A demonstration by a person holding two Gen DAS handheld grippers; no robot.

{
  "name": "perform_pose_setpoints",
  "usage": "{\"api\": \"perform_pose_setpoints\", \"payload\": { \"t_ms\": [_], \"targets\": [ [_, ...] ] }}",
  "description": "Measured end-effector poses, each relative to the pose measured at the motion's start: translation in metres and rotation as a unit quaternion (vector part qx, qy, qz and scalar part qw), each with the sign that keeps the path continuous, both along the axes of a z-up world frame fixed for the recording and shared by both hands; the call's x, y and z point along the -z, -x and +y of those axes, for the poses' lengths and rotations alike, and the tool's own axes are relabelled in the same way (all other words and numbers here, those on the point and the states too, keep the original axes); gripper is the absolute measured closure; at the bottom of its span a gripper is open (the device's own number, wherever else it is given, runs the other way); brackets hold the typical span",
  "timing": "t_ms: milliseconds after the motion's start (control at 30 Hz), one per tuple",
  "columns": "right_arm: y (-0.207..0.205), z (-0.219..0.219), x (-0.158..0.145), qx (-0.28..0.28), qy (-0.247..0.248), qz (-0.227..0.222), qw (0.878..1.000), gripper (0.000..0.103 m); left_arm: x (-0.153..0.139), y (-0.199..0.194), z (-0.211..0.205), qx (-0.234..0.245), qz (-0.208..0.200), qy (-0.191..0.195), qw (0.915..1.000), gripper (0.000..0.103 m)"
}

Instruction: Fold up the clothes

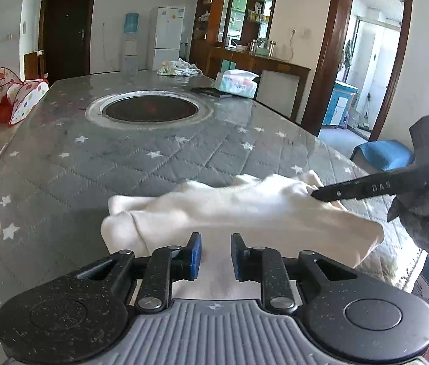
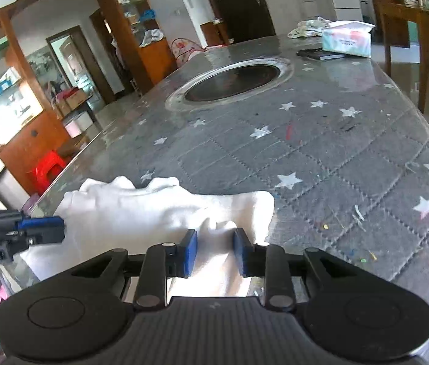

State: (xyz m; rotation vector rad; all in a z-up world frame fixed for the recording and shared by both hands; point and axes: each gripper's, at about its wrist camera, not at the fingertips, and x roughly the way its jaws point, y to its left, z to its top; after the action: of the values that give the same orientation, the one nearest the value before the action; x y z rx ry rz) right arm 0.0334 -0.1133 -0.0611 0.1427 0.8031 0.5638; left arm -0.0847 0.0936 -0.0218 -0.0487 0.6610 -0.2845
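On the near end of the grey star-print table (image 1: 159, 158), on the camera side of the round sunken burner (image 1: 150, 110), lies a white garment (image 1: 214, 206), bunched and wrinkled, with part of it draping over the table's near edge. The left gripper (image 1: 216, 255) sits low over the garment's near hem; its blue pads (image 1: 195, 254) stand apart with white cloth showing in the gap, and I cannot tell whether they pinch anything. In the right wrist view the same gripper (image 2: 44, 228) appears at the garment's left side, its tip against the fabric. The right gripper (image 2: 216, 252) hovers at the other side of the garment, on the near side of the burner (image 2: 232, 82); its pads (image 2: 190, 252) are also spread with a ridge of cloth (image 2: 166, 213) rising between them, and whether they hold it is unclear. From the left view the right gripper (image 1: 320, 195) looks closed at its tip on a raised fold.

Beyond the burner, a tissue box (image 1: 238, 83) rests at the far right of the table, with a dark flat object (image 1: 207, 90) just beside it and a crumpled patterned cloth (image 1: 179, 68) at the far edge.
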Motion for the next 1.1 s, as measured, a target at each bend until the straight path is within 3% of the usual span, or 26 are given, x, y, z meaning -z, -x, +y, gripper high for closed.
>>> {"api": "perform_pose_setpoints", "payload": {
  "t_ms": [67, 200, 333, 467, 633, 800, 933, 1100],
  "targets": [
    [0.002, 0.004, -0.001, -0.004, 0.007, -0.009, 1.000, 0.097, 0.001, 0.002, -0.002, -0.001, 0.001, 0.000, 1.0000, 0.073],
    [0.015, 0.019, -0.025, -0.006, 0.076, -0.097, 0.992, 0.099, 0.004, 0.004, 0.000, -0.002, 0.003, -0.008, 1.0000, 0.070],
    [0.018, 0.033, -0.038, 0.003, 0.140, -0.153, 0.978, 0.099, 0.010, 0.003, 0.002, -0.003, 0.010, -0.010, 0.9999, 0.070],
    [0.000, 0.035, -0.001, 0.017, 0.159, -0.099, 0.982, 0.097, 0.012, 0.003, 0.002, -0.001, 0.006, -0.016, 0.9998, 0.070],
    [0.000, 0.029, -0.015, 0.030, 0.154, -0.114, 0.981, 0.093, 0.001, -0.001, 0.006, 0.000, 0.001, -0.017, 0.9999, 0.070],
    [-0.005, 0.043, -0.035, -0.017, 0.116, -0.120, 0.986, 0.090, -0.007, -0.027, 0.007, -0.001, -0.003, -0.003, 1.0000, 0.071],
    [-0.020, 0.069, -0.023, -0.060, 0.104, -0.102, 0.988, 0.090, 0.001, -0.061, 0.005, -0.005, 0.017, 0.008, 0.9998, 0.072],
    [-0.039, 0.091, -0.003, -0.071, 0.115, -0.094, 0.986, 0.088, 0.013, -0.088, 0.000, -0.016, 0.025, -0.014, 0.9994, 0.072]
  ]
}}
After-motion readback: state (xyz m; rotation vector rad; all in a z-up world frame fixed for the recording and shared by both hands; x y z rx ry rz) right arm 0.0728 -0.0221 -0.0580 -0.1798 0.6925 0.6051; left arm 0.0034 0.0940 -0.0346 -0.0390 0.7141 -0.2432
